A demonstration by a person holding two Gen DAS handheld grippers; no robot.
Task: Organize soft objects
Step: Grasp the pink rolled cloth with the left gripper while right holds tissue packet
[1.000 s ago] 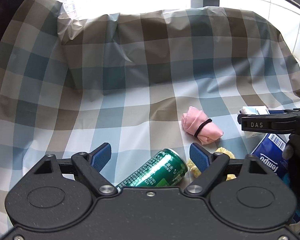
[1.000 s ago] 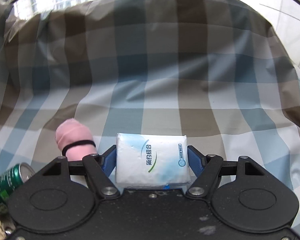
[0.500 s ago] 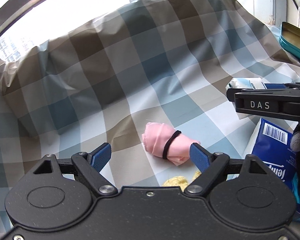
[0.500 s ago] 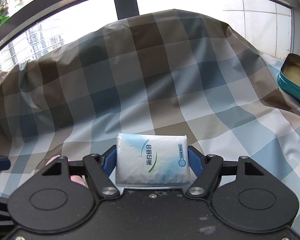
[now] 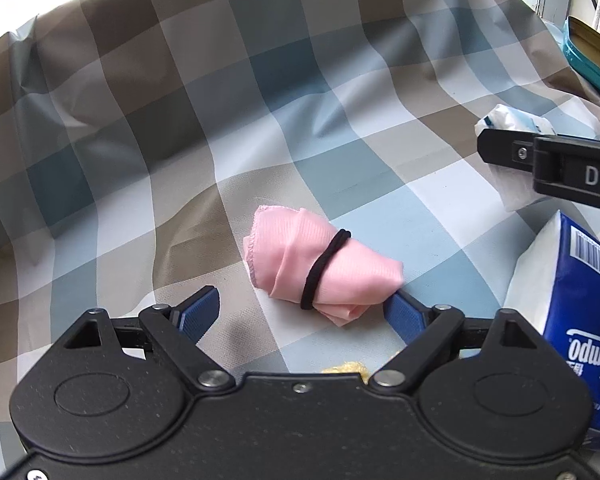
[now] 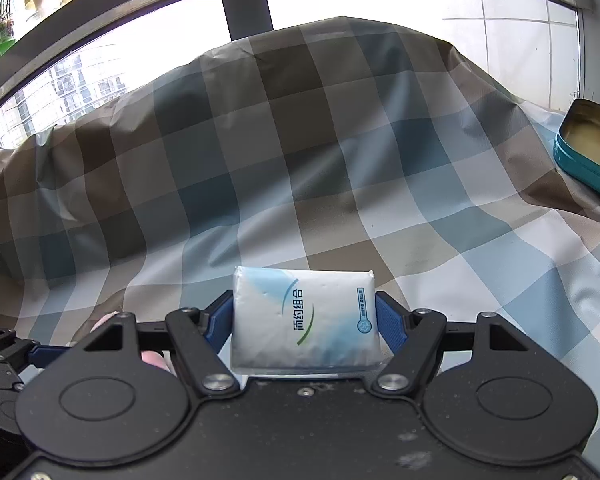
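A rolled pink cloth [image 5: 324, 264] bound by a black hair tie lies on the checked tablecloth [image 5: 180, 120]. My left gripper [image 5: 302, 310] is open just in front of it, its right fingertip [image 5: 404, 316] close to the roll's near end. My right gripper [image 6: 304, 320] is shut on a white tissue pack [image 6: 304, 320] and holds it above the cloth. In the left wrist view that pack [image 5: 512, 120] shows behind the right gripper's finger [image 5: 540, 160]. A sliver of the pink cloth [image 6: 152, 358] shows low left in the right wrist view.
A blue Tempo tissue pack [image 5: 576, 312] lies at the right. A teal tin [image 6: 588, 152] stands open at the far right. A yellow sponge-like piece [image 5: 346, 368] peeks out under the left gripper. The tablecloth rises over a hump at the back.
My left gripper has swung right, from over the green can to the pink cloth, which now sits closer between its fingers. My right gripper has lifted and tilted up with the tissue pack.
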